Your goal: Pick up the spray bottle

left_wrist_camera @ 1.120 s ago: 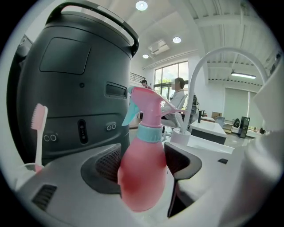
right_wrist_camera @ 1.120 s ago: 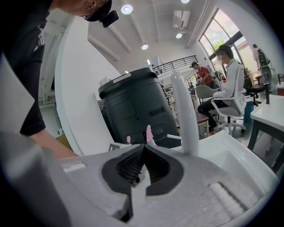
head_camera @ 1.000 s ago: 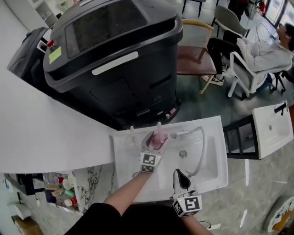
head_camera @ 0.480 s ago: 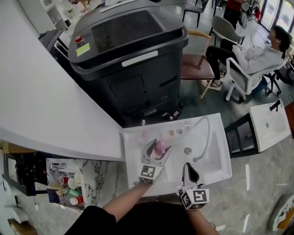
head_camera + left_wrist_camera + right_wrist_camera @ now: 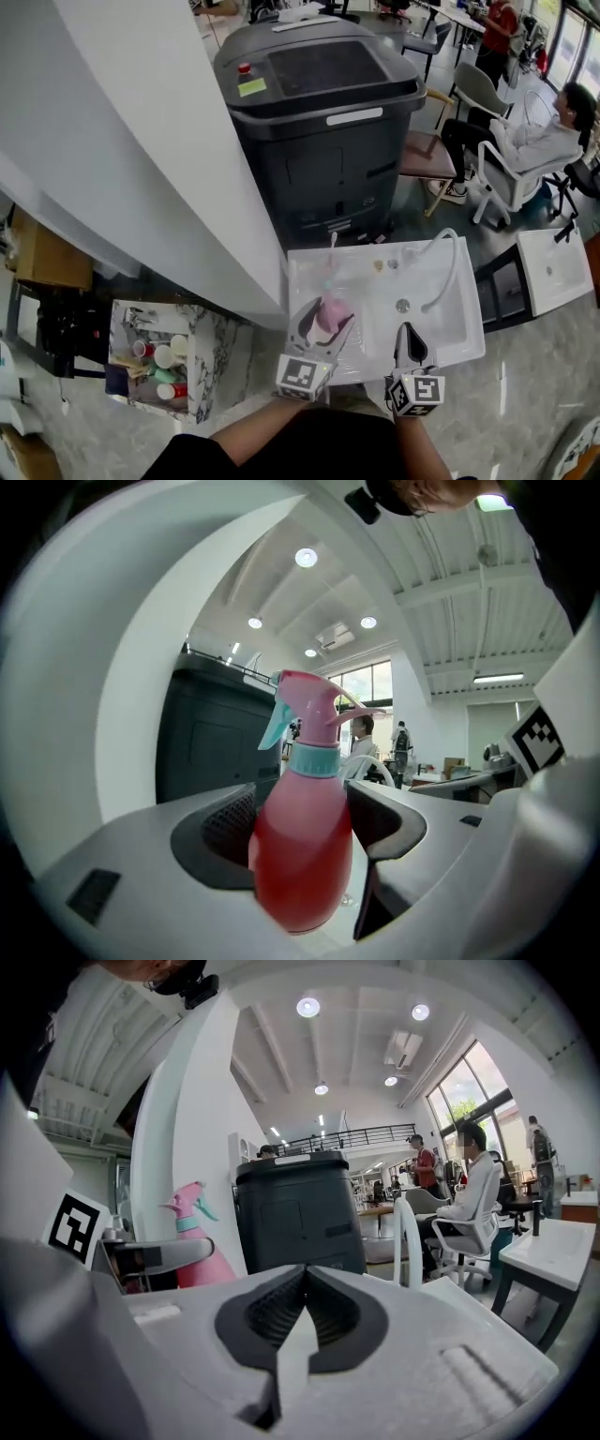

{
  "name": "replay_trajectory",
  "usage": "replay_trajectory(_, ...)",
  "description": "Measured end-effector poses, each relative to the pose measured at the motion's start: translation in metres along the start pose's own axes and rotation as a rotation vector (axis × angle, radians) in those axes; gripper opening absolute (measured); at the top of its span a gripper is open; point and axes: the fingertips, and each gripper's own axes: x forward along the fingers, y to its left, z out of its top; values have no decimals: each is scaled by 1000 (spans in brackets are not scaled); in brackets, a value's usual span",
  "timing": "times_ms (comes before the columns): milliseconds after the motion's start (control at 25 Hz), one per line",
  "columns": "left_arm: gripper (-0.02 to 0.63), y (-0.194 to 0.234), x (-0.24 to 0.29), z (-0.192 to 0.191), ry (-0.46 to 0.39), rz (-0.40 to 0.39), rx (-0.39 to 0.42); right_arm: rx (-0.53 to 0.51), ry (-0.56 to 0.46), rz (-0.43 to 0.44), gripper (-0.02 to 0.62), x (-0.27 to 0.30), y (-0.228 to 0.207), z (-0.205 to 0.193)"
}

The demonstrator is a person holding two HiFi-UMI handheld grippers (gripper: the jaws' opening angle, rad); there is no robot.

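The pink spray bottle (image 5: 327,316) with a teal collar and trigger stands upright between the jaws of my left gripper (image 5: 320,323), which is shut on its body over the left part of the white sink (image 5: 375,291). In the left gripper view the spray bottle (image 5: 305,841) fills the gap between the two dark pads. My right gripper (image 5: 409,345) is shut on nothing, at the sink's front edge to the right. From the right gripper view the spray bottle (image 5: 194,1238) shows at the left, and the right gripper (image 5: 302,1299) has its jaws pressed together.
A curved white faucet (image 5: 448,267) arches over the sink. Behind the sink stands a large black bin (image 5: 323,112). A white wall (image 5: 141,159) runs along the left, with a shelf of cups (image 5: 159,364) below. A seated person (image 5: 539,141) and chairs are at the right.
My left gripper has lifted the spray bottle up and back toward me from the sink's rear. The right gripper stayed shut near the front edge. The head view has shifted.
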Motion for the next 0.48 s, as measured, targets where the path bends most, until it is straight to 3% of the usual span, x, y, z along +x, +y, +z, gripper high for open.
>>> replay_trajectory(160,314,14,-52,14,-43,63,-24,-78,-35,29,-2,-14,37,11)
replay_trajectory(280,314,33,-90,10,-54,126,-64,-70,-46,70,-2,-19,67,14)
replay_trajectory(480,314,60,-148,8,-50,222,-53,-79,-31,117,-2,-26,109,5)
